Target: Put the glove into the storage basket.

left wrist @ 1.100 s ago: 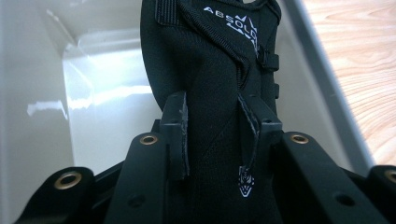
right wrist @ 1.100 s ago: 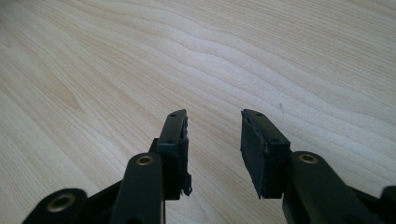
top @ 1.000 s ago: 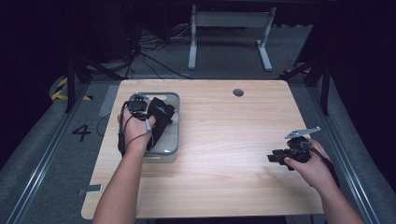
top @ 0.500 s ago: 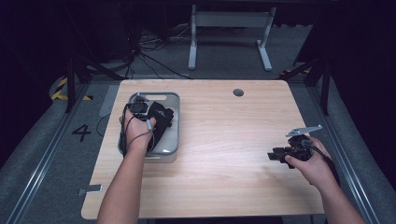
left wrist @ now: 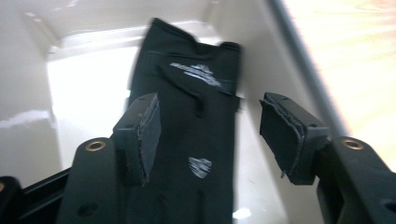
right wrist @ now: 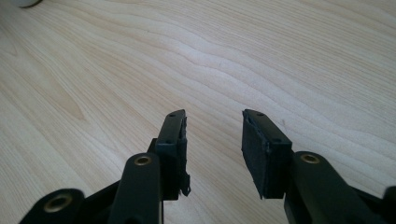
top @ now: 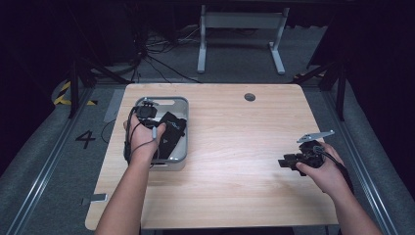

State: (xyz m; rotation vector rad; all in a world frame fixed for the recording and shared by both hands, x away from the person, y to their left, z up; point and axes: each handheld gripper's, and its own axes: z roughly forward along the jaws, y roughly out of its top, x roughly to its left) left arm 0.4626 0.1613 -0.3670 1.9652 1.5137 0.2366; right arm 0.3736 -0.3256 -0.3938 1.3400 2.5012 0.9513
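A flat black fabric pouch with small pale printed marks (left wrist: 196, 116) lies lengthwise inside a shallow grey plastic tray (top: 180, 105) at the left side of the pale wooden worktop (top: 235, 142). The left hand-held gripper (left wrist: 210, 135) hangs over that tray; its jaws have just been opening and now stand released, with the pouch below and between them and neither pad pressing on it. In the high view the left hand-held gripper (top: 147, 113) sits over the tray's far left part, the pouch (top: 169, 136) just beside it. The right hand-held gripper (right wrist: 214, 149) is well apart at the worktop's right edge, jaws spread with bare wood between them.
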